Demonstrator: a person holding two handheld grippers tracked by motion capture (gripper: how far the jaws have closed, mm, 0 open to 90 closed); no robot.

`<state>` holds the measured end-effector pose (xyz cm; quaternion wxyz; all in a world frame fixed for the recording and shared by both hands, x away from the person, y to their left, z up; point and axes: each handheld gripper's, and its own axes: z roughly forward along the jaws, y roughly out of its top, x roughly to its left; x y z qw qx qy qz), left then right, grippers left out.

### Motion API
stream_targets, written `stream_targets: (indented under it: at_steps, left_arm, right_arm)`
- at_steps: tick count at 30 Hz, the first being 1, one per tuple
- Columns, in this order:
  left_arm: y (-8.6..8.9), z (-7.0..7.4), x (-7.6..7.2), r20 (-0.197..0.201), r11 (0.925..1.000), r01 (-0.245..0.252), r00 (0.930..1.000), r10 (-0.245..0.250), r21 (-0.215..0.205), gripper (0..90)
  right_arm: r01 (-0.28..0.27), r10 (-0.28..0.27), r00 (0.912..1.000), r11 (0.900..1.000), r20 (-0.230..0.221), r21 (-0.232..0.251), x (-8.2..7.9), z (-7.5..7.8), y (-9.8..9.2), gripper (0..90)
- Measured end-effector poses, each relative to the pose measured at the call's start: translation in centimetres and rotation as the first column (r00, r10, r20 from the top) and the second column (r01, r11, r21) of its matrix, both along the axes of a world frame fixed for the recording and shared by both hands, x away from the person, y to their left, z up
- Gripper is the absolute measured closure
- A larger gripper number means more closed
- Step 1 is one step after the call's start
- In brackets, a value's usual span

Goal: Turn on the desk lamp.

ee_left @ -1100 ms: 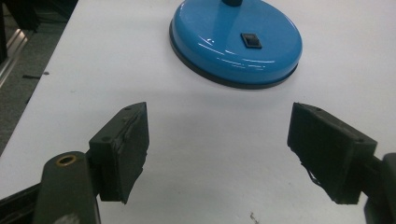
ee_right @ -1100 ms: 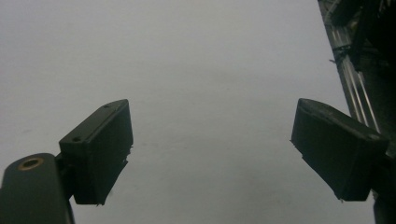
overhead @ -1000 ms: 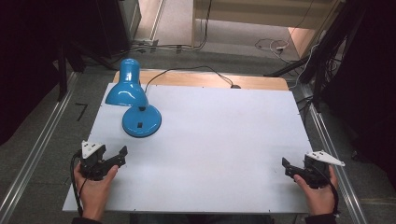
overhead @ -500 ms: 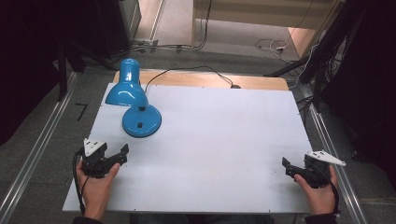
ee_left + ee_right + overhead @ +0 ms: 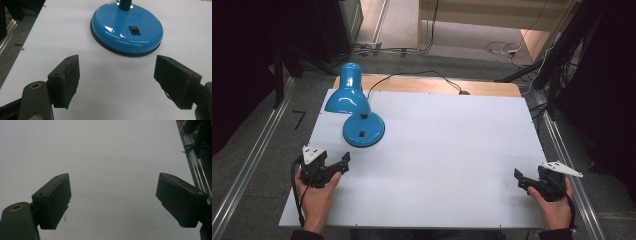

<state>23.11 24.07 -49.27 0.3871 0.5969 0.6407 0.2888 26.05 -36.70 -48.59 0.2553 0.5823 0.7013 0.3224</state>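
Observation:
A blue desk lamp (image 5: 348, 97) stands at the table's far left, its round base (image 5: 363, 129) carrying a small black switch (image 5: 135, 30). Its shade hangs over the table's far left corner. My left gripper (image 5: 341, 164) rests near the front left, held in a hand, open, a short way in front of the base (image 5: 127, 30). Nothing lies between its jaws. My right gripper (image 5: 522, 178) sits near the front right corner, also open and empty, its jaws over bare white tabletop (image 5: 107, 170).
The white table (image 5: 447, 150) lies on a wooden board whose far edge (image 5: 427, 85) shows. The lamp's black cord (image 5: 412, 76) runs along that edge. Metal rails (image 5: 562, 150) flank both sides; dark stands and cables crowd the floor beyond.
The left gripper has crept slightly right and forward toward the lamp base. The right gripper has hardly moved.

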Motion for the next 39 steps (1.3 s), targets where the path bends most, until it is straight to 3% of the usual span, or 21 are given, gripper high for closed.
stream_targets:
  at_steps: [9,39]
  left_arm:
    - [-0.4,0.1,0.6,0.001,0.9999,0.003,1.0000,-0.003,0.011,21.9]
    - [-0.7,0.5,2.1,0.013,0.9999,-0.002,0.9999,0.002,-0.012,21.9]
  right_arm:
    - [0.000,0.000,1.0000,1.000,-0.002,-0.005,0.0,0.0,0.0,11.6]
    - [0.012,-0.012,0.9999,1.000,0.009,-0.015,0.0,0.0,-0.1,10.7]
